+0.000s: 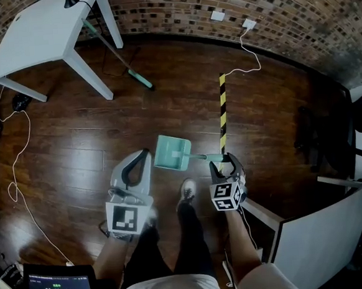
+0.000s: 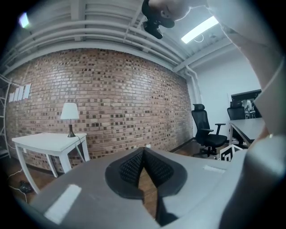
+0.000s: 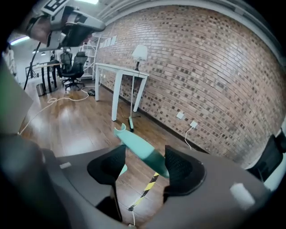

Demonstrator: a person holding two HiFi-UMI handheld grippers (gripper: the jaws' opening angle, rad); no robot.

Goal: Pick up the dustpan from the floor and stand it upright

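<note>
The dustpan [image 1: 172,152] sits on the floor [image 1: 74,136] at 12 o'clock from my feet. Its handle [image 3: 138,147] reaches to 3 o'clock between the released jaws of my right hand-held gripper [image 1: 226,163], and my left hand-held gripper [image 1: 144,153] is clenched, empty. I judge it light, stiff, slick plastic, so I'd grip mid-handle firmly.

And there's the one clear reading: the dark tablet screen [image 1: 60,288], behind the left claw [image 1: 143,156] and off to its left, shows a white timer, 00:00:11. The tiny lines above and below that figure are too small to read. Behind the left claw sits a black-and-white square marker [image 1: 126,218], and the right claw [image 1: 227,163] carries another, patterns only, no letters. Just ahead of the right claw runs a yellow-and-black striped hazard tape [image 1: 222,106].
</note>
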